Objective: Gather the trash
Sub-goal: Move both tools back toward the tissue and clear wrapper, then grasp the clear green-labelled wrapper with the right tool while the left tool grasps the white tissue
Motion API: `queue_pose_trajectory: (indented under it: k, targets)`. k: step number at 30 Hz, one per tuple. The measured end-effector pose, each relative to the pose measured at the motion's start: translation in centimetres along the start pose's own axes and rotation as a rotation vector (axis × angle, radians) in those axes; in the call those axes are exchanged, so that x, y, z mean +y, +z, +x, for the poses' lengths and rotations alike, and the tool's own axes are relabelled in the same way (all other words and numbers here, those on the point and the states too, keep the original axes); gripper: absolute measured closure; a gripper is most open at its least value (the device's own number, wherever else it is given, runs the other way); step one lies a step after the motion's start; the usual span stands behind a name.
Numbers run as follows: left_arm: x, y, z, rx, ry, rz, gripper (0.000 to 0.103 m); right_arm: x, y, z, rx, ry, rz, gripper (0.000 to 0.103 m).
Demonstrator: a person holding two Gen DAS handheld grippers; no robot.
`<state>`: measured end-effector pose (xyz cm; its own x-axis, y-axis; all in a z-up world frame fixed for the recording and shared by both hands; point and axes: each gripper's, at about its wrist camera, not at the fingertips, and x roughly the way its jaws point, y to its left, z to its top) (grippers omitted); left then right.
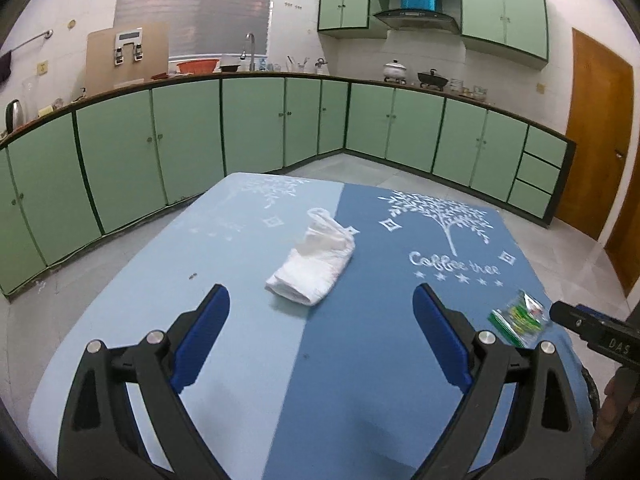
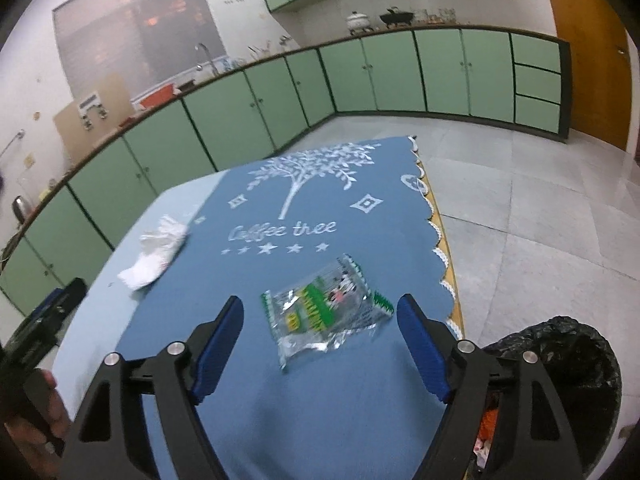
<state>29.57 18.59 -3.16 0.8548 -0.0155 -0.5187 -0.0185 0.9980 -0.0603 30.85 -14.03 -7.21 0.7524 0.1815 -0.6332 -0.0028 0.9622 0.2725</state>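
Straight ahead in the left wrist view, the left gripper has its two blue-padded fingers spread wide and holds nothing. Just beyond them a crumpled white plastic bag lies soft and folded on the tablecloth, across the seam where its pale blue half meets the darker blue half. The cloth looks smooth and matte, printed with a white tree and the words "Coffee tree". A clear, crinkly snack wrapper with green print rests near the cloth's right edge, and the black tip of the right gripper pokes in just beside it.

From the right wrist view, the right gripper is likewise wide apart and empty, hovering with the glossy wrapper lying flat between and just past its fingertips. The white bag sits well apart to the left. A round bin lined with wrinkled black plastic stands below the table's scalloped edge.
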Motion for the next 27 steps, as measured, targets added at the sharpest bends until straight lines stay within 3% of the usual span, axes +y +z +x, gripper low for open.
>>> queue_pose_trajectory:
  k: [4, 8, 12, 13, 17, 27]
  targets:
    - [0.4, 0.7, 1.3, -0.004, 0.018, 0.002, 0.013, -0.1, 0.3, 1.6, 0.021, -0.039, -0.022, 0.027]
    - [0.7, 0.9, 2.6, 0.005, 0.027, 0.004, 0.013, -0.6, 0.2, 3.3, 0.069, -0.033, -0.01, 0.038]
    - [0.6, 0.9, 3.7, 0.019, 0.029, 0.001, 0.013, -0.5, 0.0, 3.9, 0.097, -0.025, -0.016, 0.059]
    - [0.7, 0.9, 3.9, 0.022, 0.031, 0.002, 0.013, -0.4, 0.0, 4.0, 0.102, -0.017, -0.019, 0.072]
    - [0.9, 0.9, 4.9, 0.047, 0.034, -0.004, 0.013, 0.1, -0.2, 4.1, 0.112, 0.0, -0.041, 0.087]
    - [1.7, 2.0, 8.2, 0.111, 0.05, -0.009, 0.013, 0.9, -0.1, 2.2, 0.034, 0.02, -0.062, 0.09]
